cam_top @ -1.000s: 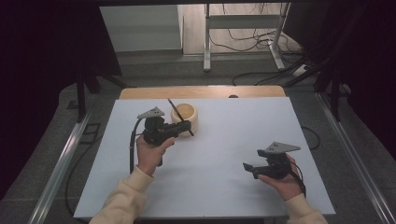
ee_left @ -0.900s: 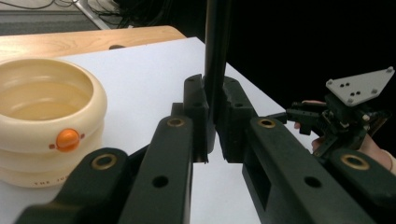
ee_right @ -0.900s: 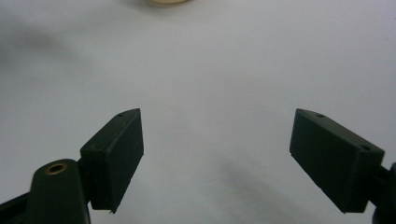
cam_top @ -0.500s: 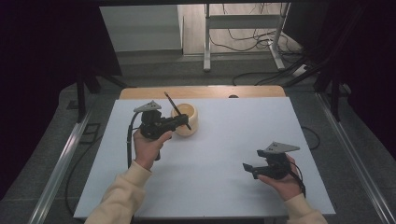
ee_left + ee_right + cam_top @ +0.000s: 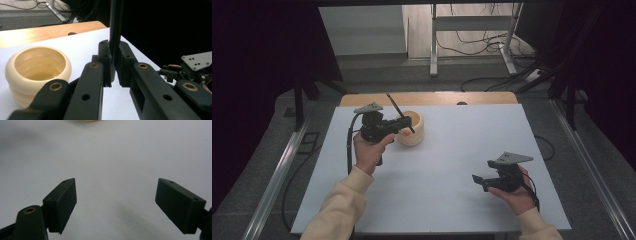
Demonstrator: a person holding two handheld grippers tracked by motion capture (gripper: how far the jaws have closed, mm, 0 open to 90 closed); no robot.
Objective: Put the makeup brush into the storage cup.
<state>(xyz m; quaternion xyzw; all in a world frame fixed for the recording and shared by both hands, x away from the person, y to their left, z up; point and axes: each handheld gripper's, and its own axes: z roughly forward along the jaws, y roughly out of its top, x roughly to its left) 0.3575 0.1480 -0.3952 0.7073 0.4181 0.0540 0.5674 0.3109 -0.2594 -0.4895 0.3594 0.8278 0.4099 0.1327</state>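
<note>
Left gripper (image 5: 404,123) is clamped on a thin black stick (image 5: 393,105), holding it tilted right beside the cream ribbed cup (image 5: 411,129), at the cup's near rim. Over on the white table (image 5: 452,165), the right gripper (image 5: 478,180) rests low with its jaws spread wide, well apart from the cup.

Left gripper (image 5: 115,72) clamped, right gripper (image 5: 117,205) agape

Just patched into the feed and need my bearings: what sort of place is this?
Probably a lab or recording studio, not a home: a white table ringed by dark curtains, cables loose on the floor behind, and a metal stand beyond.
</note>
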